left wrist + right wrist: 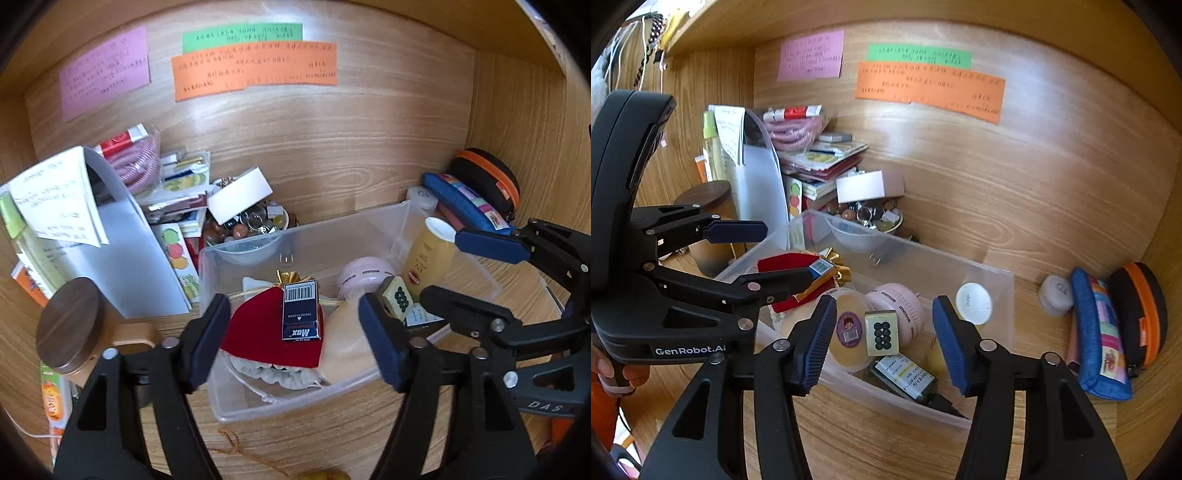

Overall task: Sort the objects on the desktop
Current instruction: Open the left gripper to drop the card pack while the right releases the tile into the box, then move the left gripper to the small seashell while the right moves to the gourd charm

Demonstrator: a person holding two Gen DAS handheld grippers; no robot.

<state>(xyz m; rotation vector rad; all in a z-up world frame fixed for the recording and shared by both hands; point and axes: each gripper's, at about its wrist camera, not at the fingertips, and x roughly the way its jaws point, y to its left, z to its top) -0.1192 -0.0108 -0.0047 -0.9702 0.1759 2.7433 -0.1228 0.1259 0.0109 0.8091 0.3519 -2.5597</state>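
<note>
A clear plastic bin [306,236] [1001,295] stands on the wooden desk. In it lie a red pouch [266,332], a small Max staple box [301,310] on the pouch, a pink round case [364,275] [905,306], a mahjong tile [398,297] [882,332], a yellow UV bottle [430,258] and a round jar with a sticker [847,332]. My left gripper [295,336] is open and empty, over the bin above the pouch. My right gripper [884,339] is open and empty, over the bin near the tile.
A blue pencil case [1099,332] and a black-orange zip case [1141,314] lie right of the bin. A bowl of trinkets [255,225], stacked books and a white folder [122,236] stand at the back left. A wood-lidded jar [70,325] stands left.
</note>
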